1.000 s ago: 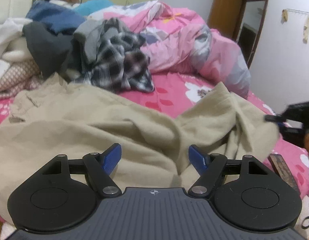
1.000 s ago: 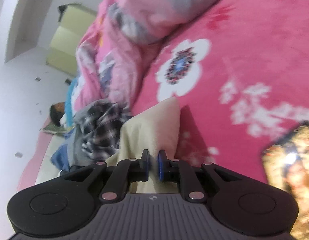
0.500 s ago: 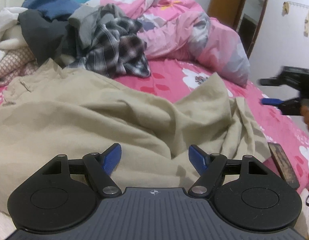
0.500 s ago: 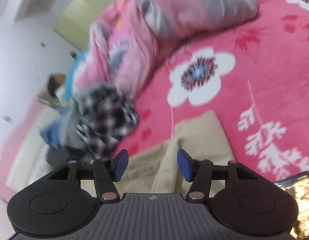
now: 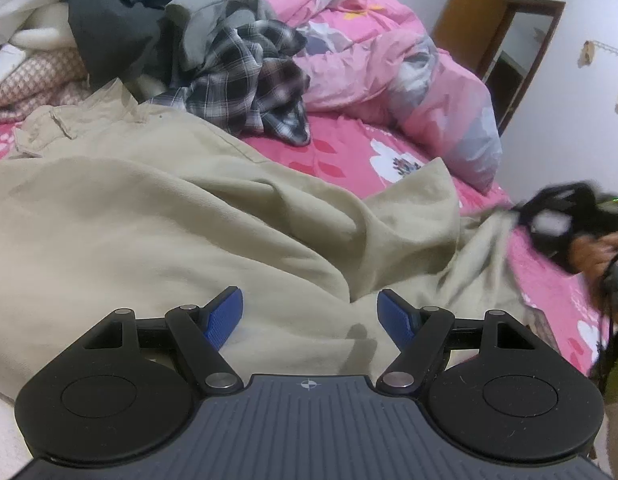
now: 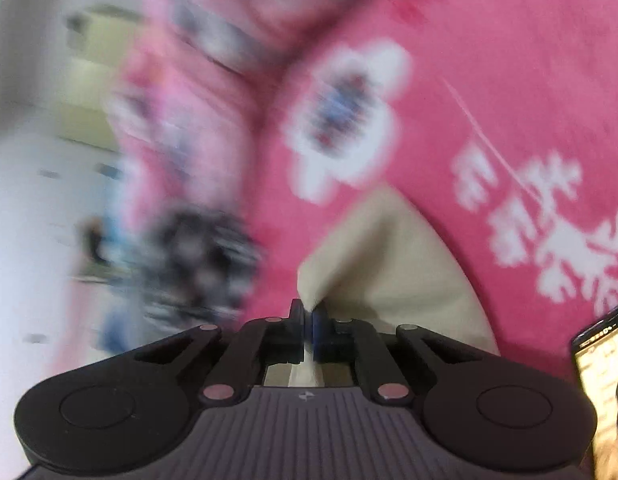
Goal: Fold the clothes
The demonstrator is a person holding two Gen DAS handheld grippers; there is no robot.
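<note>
right hand-held gripper (image 6: pixel 309 320) reclosed, pinching beige trousers (image 6: pixel 389 248); left (image 5: pixel 310 312) wide open.

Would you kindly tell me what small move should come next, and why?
Probably close the open left gripper on the beige trousers beneath it: the right gripper already pinches their far corner, so a second hold would allow the fold.

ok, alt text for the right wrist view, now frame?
The right tool is shut on a corner of the beige garment, lifting it off the pink floral bedspread. The background is motion-blurred: a plaid garment at left and a pink duvet behind. A phone with a lit screen sits at the right edge.
</note>
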